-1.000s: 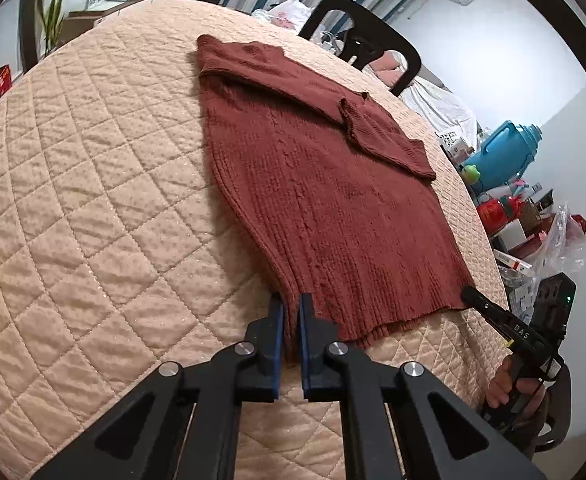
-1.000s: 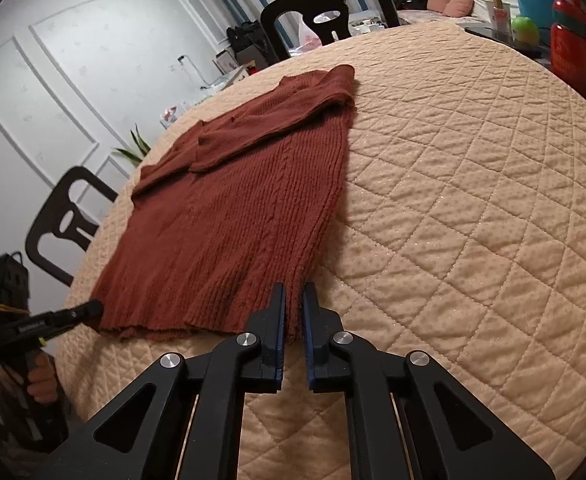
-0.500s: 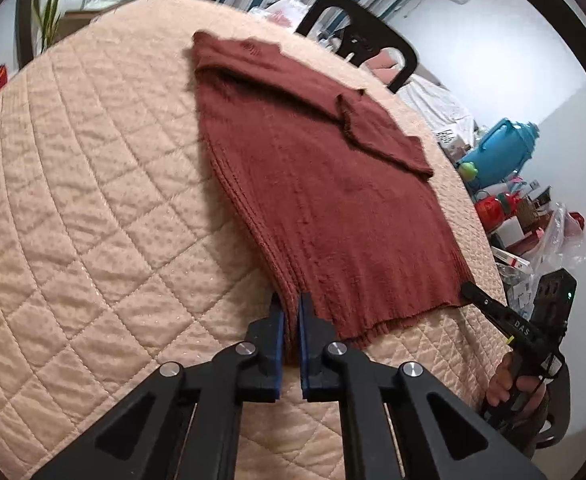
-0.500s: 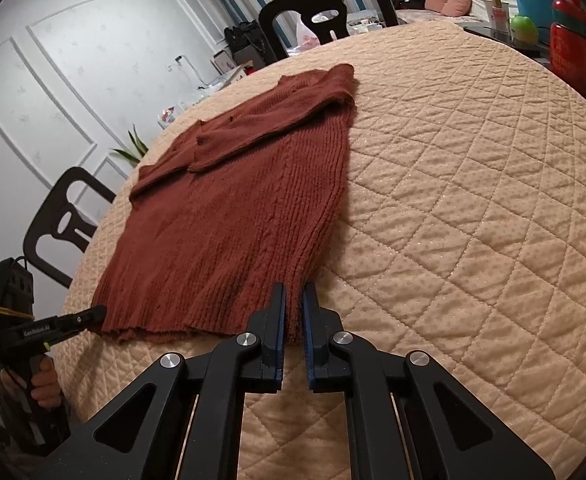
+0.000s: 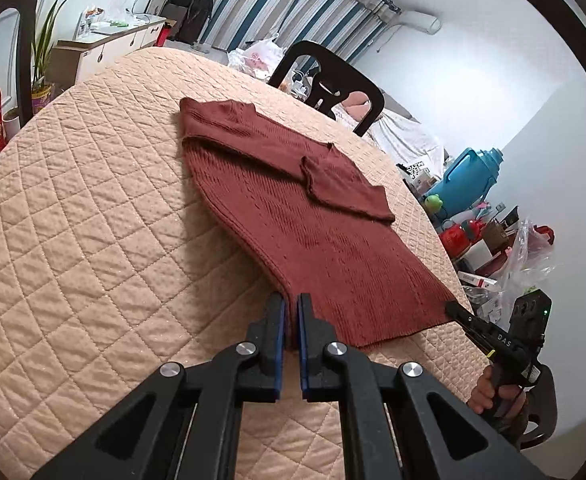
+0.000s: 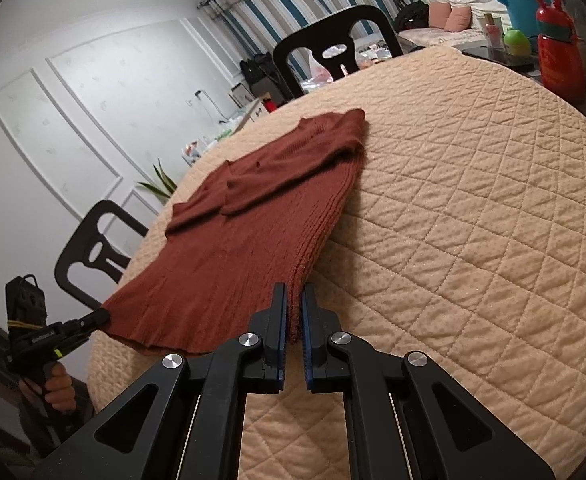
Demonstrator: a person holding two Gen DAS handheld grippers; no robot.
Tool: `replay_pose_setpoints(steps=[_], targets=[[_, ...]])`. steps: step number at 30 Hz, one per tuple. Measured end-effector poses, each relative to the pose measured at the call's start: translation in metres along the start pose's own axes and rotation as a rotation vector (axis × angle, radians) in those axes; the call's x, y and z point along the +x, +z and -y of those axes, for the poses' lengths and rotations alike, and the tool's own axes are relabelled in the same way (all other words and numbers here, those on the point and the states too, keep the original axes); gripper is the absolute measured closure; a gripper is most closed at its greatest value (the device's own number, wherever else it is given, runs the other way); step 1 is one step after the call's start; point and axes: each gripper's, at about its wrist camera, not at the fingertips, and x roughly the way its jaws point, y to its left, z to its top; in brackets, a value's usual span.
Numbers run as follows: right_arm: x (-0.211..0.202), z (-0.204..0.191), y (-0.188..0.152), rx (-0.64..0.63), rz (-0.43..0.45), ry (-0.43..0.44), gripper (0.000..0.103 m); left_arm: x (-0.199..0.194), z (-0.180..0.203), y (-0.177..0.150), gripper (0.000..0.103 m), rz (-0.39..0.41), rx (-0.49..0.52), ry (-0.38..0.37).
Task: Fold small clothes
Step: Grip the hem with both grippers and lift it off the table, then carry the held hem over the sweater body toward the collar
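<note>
While the rust sweater (image 5: 313, 216) lies across the quilted bench (image 5: 93, 240), left tongs (image 5: 291, 320) and right tongs (image 6: 294, 316) each pinch a near hem corner.

Bare quilted tabletop (image 5: 93, 240) flanks the sweater (image 5: 293, 208); chair (image 5: 333, 80) crowds the far edge.
</note>
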Motion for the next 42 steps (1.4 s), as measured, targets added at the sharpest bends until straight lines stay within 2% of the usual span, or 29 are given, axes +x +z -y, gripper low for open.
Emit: replay_pose_setpoints(steps=[9,21,35,42], targets=[[-0.010,-0.016,0.015,-0.024,0.044,0.046,0.097,-0.012,-0.005,0.014,0.096,0.045,0.004,0.006],[0.005,-0.028,0.072,-0.024,0.090,0.041,0.097,-0.003,-0.005,0.072,0.096,0.105,0.009,0.044],[0.061,-0.030,0.150,-0.003,0.089,-0.006,0.097,0.043,-0.017,0.157,0.096,0.123,-0.037,0.095],[0.098,-0.019,0.178,0.038,0.060,-0.033,0.097,0.080,-0.023,0.189,0.095,0.094,-0.063,0.139]])
